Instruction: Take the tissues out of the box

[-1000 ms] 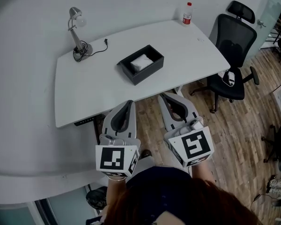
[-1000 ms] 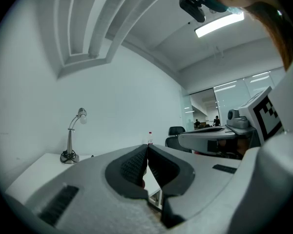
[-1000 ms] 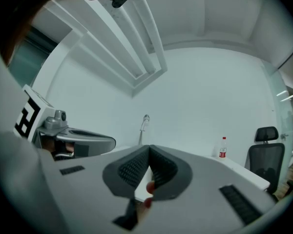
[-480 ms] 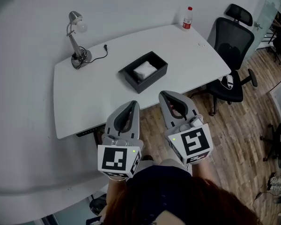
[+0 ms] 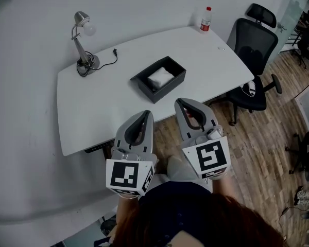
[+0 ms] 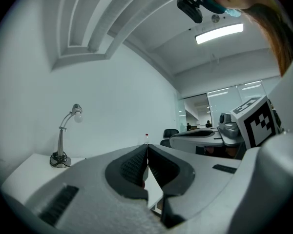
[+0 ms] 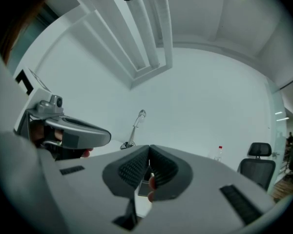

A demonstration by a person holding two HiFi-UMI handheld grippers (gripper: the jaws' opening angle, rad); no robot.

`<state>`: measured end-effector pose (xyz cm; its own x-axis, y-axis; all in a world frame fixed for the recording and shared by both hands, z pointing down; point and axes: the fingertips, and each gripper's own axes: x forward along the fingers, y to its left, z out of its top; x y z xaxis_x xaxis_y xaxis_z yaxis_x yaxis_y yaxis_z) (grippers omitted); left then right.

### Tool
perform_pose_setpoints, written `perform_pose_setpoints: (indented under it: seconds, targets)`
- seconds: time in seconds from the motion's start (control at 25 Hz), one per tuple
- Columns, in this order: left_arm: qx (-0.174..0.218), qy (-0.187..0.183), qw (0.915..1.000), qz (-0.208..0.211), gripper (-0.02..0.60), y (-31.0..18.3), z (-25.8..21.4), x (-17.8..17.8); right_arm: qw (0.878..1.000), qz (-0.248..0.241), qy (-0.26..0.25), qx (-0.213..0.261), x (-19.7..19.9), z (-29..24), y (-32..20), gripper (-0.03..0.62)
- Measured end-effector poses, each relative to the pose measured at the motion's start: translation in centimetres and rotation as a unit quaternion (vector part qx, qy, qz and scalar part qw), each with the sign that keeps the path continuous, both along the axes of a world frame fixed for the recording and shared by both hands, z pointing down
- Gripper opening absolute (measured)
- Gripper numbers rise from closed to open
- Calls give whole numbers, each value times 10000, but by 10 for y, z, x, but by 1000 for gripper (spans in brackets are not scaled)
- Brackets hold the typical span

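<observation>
While my left gripper [image 5: 143,113] and right gripper [image 5: 181,102] hover near, jaws pressed together, empty: tissues [image 5: 160,77] in box [image 5: 168,88], far on table [image 5: 92,107].

Tissues [image 5: 160,77] apparently in box [image 5: 171,88] on table [image 5: 103,112]

At the lower centre of my head view sit my two pale grey, wedge-shaped shells, the left gripper [image 5: 145,115] and the right gripper [image 5: 180,103]. Each has a black teardrop lining near its rounded tip and a white cube [image 5: 127,175] with black square markers at its back end. In the left gripper view the black pads [image 6: 132,165] are ribbed. A dark navy top [image 5: 170,210] fills the bottom edge.
</observation>
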<state>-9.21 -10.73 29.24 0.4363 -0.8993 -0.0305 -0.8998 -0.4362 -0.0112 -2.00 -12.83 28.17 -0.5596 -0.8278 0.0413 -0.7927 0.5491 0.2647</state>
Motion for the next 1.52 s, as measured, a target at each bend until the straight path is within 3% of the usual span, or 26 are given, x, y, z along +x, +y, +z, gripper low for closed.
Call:
perform_pose_setpoints:
  seconds: [0.64,0.96,1.12,1.32,1.52]
  targets:
    - [-75,-29,10000,21,25,-30,7,-10,9998,116,132,25,-4,9,-38,18]
    - [-89,-94,9999,50,25,-62,7,-17,9997,-10,158,-208,-13,19,-68,21]
    - [-85,-98,9999,82,25,-77,5,-20,9991,-21,310,-288,-19,23,-83,81]
    - [-133,-72,9998,99,25,-98,7,-27,9988,-21,313,-364,-23,31,-102,92]
    - [-177,-69,9997,165,25,-117,9,-28,9968,-66,628,-487,-29,43,-120,129]
